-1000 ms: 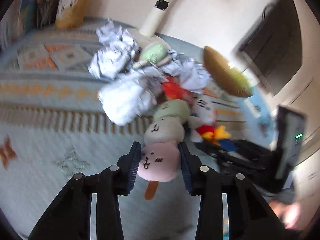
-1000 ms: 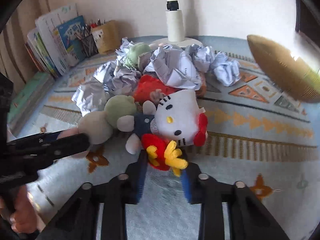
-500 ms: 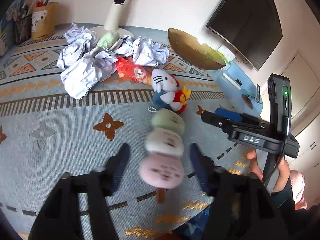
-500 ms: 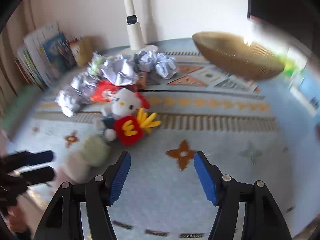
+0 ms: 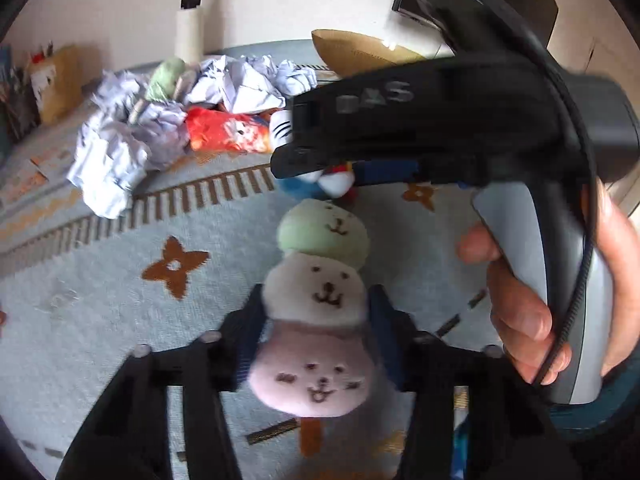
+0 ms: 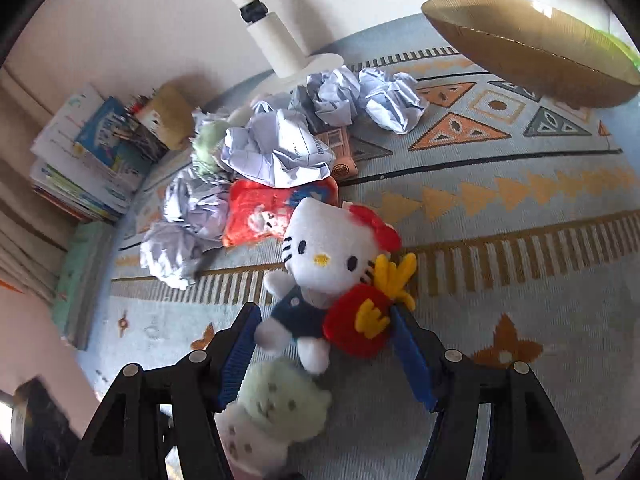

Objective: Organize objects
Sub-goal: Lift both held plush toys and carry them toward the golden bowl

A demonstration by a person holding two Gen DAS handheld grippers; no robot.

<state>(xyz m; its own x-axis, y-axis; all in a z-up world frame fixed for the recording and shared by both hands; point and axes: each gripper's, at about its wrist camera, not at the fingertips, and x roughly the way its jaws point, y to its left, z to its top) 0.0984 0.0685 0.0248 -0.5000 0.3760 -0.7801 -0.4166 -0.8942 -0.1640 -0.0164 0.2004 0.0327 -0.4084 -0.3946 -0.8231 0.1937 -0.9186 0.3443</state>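
The left hand-held gripper (image 5: 316, 334) had just been closing, and its pads pressed on both sides of the three-ball skewer plush (image 5: 318, 308), at the white middle ball and pink lower ball. The plush pointed away from the camera, green ball farthest, above the patterned rug (image 5: 120, 320).

The right hand-held gripper (image 6: 324, 344) had just been opening further. Its blue fingers (image 6: 240, 344) straddled the body of the white cat plush (image 6: 328, 276); the left finger stood apart from the plush, while contact on the red pouch side could not be confirmed. The cat plush lay on the rug, just in front of a red packet (image 6: 260, 212) and crumpled paper balls (image 6: 280, 148). A wicker basket (image 6: 532, 52) stood well apart, at upper right.
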